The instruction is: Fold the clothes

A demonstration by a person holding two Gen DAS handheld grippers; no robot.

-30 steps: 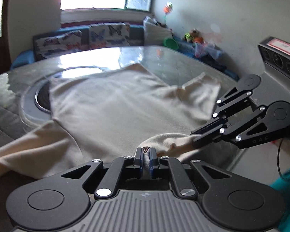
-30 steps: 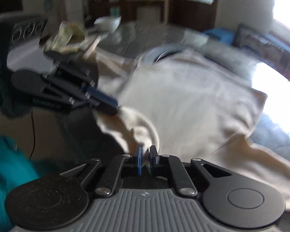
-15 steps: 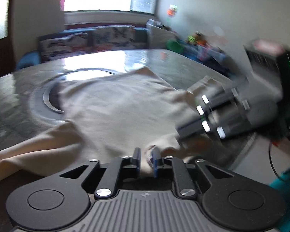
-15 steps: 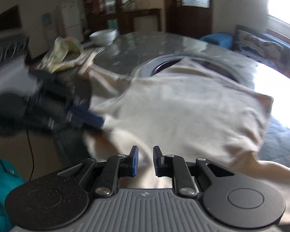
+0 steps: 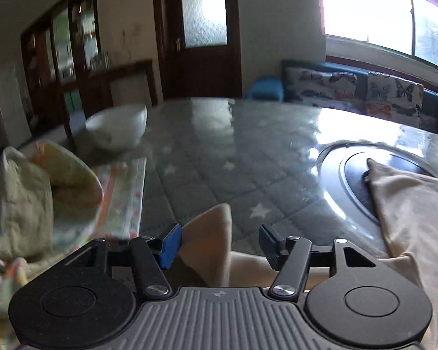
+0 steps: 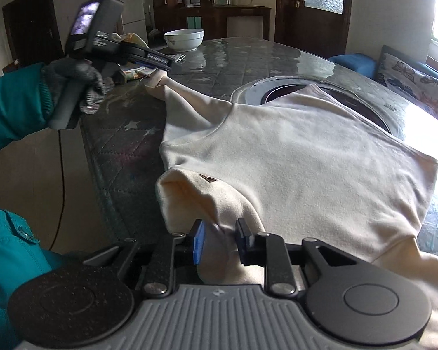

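Cream cotton sweater (image 6: 292,145) lies flat on the grey quilted table (image 6: 219,58). Left gripper (image 5: 219,242) gapes around the sleeve cuff (image 5: 210,233); right gripper (image 6: 219,240) gapes at the collar (image 6: 207,198). Close squarely before lifting.

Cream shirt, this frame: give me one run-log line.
phase: sleeve fold setup | cream shirt: flat on table | left tongs: open at sleeve end | right tongs: open around collar
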